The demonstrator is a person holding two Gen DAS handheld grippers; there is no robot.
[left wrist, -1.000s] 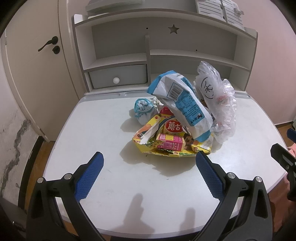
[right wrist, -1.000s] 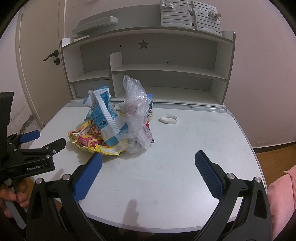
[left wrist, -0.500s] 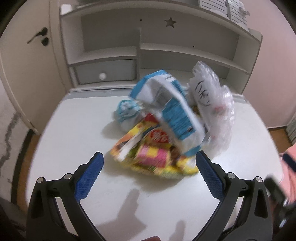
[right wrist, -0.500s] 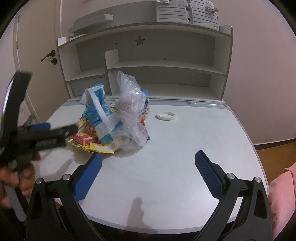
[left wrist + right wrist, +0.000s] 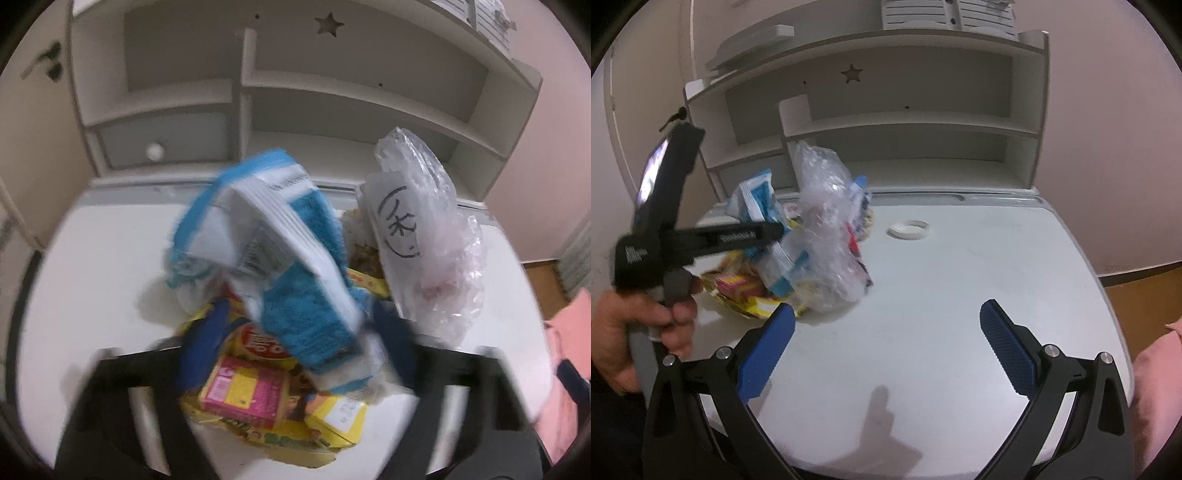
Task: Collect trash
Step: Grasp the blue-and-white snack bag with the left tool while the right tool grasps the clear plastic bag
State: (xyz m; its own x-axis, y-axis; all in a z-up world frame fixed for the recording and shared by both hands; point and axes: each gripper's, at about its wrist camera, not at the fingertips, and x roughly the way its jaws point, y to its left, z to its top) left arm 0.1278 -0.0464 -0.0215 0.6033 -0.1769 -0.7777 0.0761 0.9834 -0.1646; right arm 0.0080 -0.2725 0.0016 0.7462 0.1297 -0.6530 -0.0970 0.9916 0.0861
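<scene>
Trash pile [image 5: 280,332] on desk [image 5: 960,280]: light, crinkly, slippery wrappers. Best pinched at blue-white packet's [image 5: 295,280] stiff lower edge. Left tool [image 5: 295,347] closing around it; right tool [image 5: 886,343] wide, empty.

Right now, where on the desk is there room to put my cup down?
The widest bare patch is the desk top between the trash pile, the tape ring and the open right gripper. Right of the ring is bare too. It is crowded at the pile, where the left gripper is closing.
</scene>
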